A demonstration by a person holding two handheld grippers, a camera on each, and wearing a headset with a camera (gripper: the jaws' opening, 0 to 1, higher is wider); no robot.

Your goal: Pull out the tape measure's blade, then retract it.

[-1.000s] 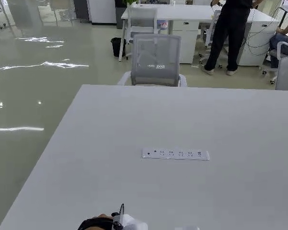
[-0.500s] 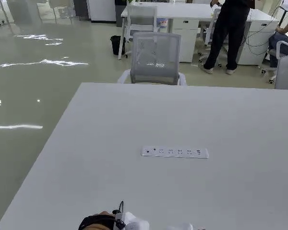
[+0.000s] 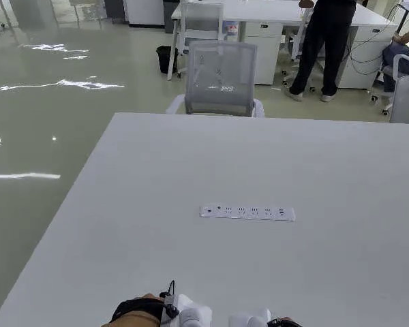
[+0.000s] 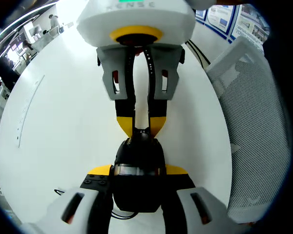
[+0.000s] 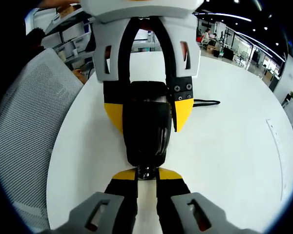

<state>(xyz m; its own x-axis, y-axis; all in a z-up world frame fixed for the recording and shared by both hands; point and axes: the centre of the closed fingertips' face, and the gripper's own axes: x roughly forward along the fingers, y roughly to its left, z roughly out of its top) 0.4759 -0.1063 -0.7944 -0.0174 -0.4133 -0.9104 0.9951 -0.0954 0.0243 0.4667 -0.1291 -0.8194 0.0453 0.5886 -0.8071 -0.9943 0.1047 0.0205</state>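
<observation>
Tape measure, black case, clamped in left gripper low over white table; long axis runs gripper to gripper, mouth toward right gripper, pinched shut on blade tab. Head view adds power strip mid-table, well beyond both grippers

White table, matte top, level. One white power strip lies flat on it, long side parallel to the table's far edge and set well in from every edge. A thin black cord rests on the top, on the person's side of the power strip and well apart from it.
</observation>
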